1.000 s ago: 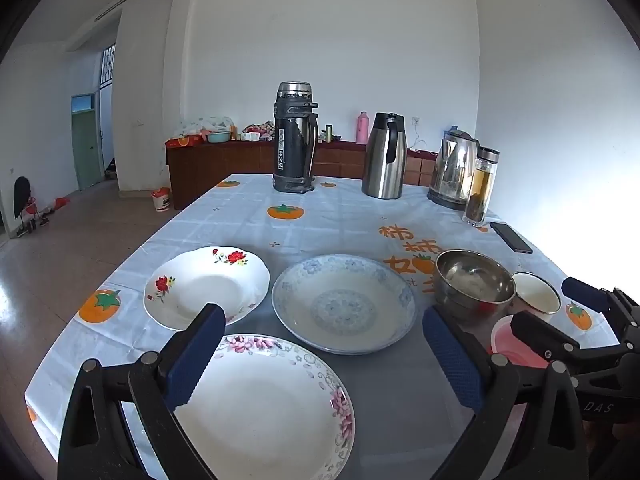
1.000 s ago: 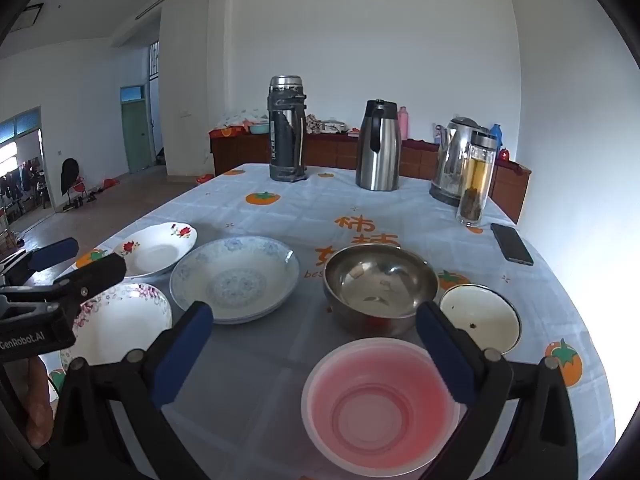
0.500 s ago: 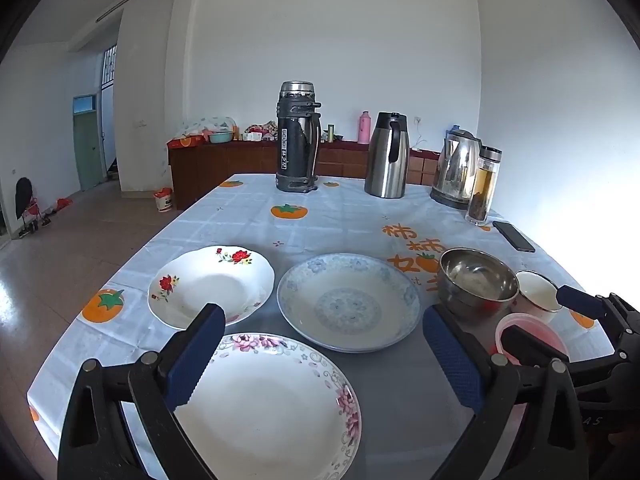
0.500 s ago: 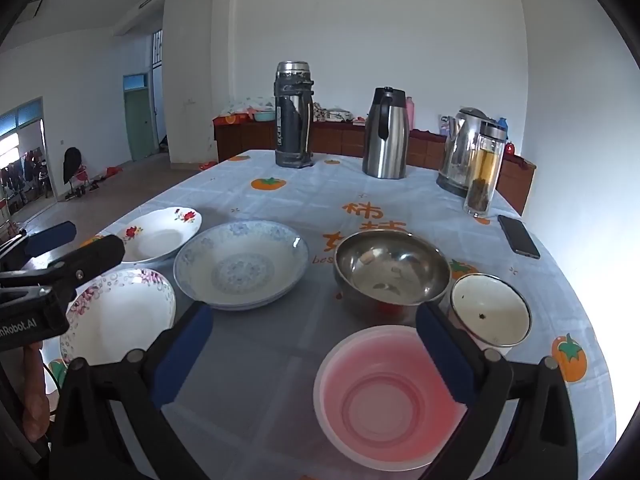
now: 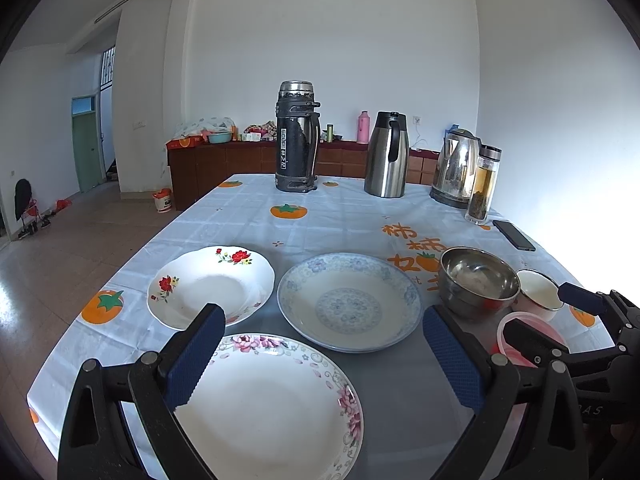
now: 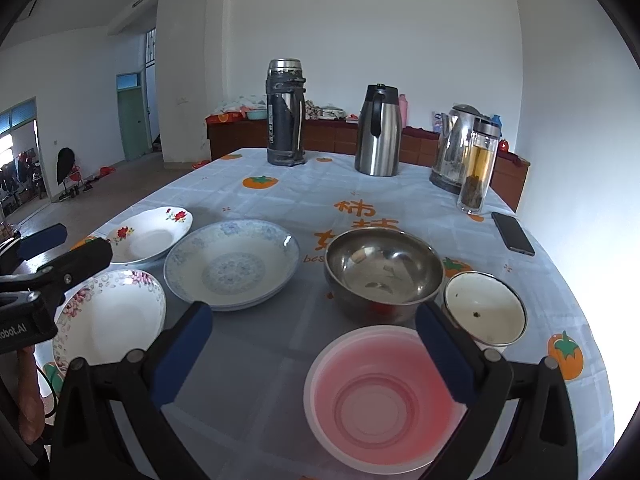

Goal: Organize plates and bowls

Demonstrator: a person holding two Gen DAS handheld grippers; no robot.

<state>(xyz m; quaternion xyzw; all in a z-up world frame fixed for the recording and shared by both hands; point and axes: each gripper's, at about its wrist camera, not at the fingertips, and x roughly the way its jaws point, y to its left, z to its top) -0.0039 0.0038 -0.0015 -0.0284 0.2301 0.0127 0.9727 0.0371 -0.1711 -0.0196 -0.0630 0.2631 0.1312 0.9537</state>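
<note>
White walls and a long table (image 5: 328, 220) under a persimmon-print cloth fill the room ahead of me. Both my jaws stand wide apart, holding nothing. My left gripper (image 5: 320, 356) hovers over the pink-flowered plate (image 5: 272, 404) at the near edge; my right gripper (image 6: 316, 356) hovers over the translucent pink bowl (image 6: 380, 400).

Outward from the left lie the red-flowered plate (image 5: 208, 284) and, just beside it, the blue-patterned plate (image 5: 348, 300), which seems to sit on another like it. Outward from the right stand the steel bowl (image 6: 384, 272), touching or nearly touching the pink one, and the small white enamel bowl (image 6: 484, 308) with dark specks inside. All stand upright, mouths up; being round, none has a long axis that I can tell.

Compared with a second ago, the dishes lie where they were; in the right view they sit a little lower and the steel bowl shows more of its inside, and in the left view my right gripper's tip has shifted slightly.

At the far end stand a black thermos (image 5: 296, 144), a steel carafe (image 5: 388, 156), a kettle (image 5: 456, 172) and a tea bottle (image 5: 484, 188), with a phone (image 5: 514, 235) nearby.
</note>
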